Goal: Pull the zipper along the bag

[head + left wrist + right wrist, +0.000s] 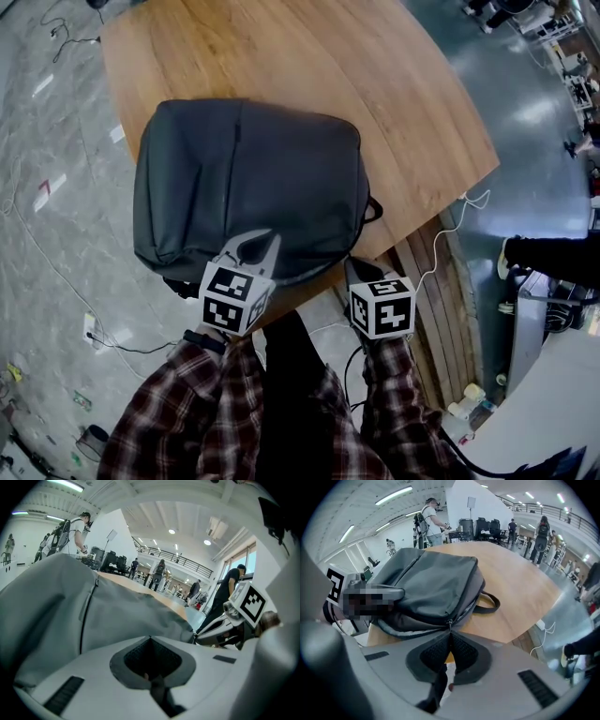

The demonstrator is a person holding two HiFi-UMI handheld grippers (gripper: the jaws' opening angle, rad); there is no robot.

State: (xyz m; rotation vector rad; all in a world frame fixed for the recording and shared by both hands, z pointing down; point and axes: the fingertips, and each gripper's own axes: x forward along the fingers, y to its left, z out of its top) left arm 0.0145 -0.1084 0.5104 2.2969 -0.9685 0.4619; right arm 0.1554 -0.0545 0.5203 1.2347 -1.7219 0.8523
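Note:
A dark grey backpack (pixel 244 178) lies flat on the wooden table (pixel 394 94), its lower end at the near edge. My left gripper (pixel 255 239) rests on that near end, and in the left gripper view its jaws (pixel 150 638) are shut with the grey fabric (pixel 70 602) puckered at their tips. My right gripper (pixel 361 267) is at the bag's near right corner. In the right gripper view it (pixel 450 633) is shut on the small metal zipper pull (pixel 450 624), where the zipper line runs along the bag's (pixel 431 583) side.
The bag's carry handle (pixel 487 604) loops out over the table on the right side. A white cable (pixel 450 225) hangs off the table's right edge above wooden slats (pixel 422 281). Several people stand far back in the hall.

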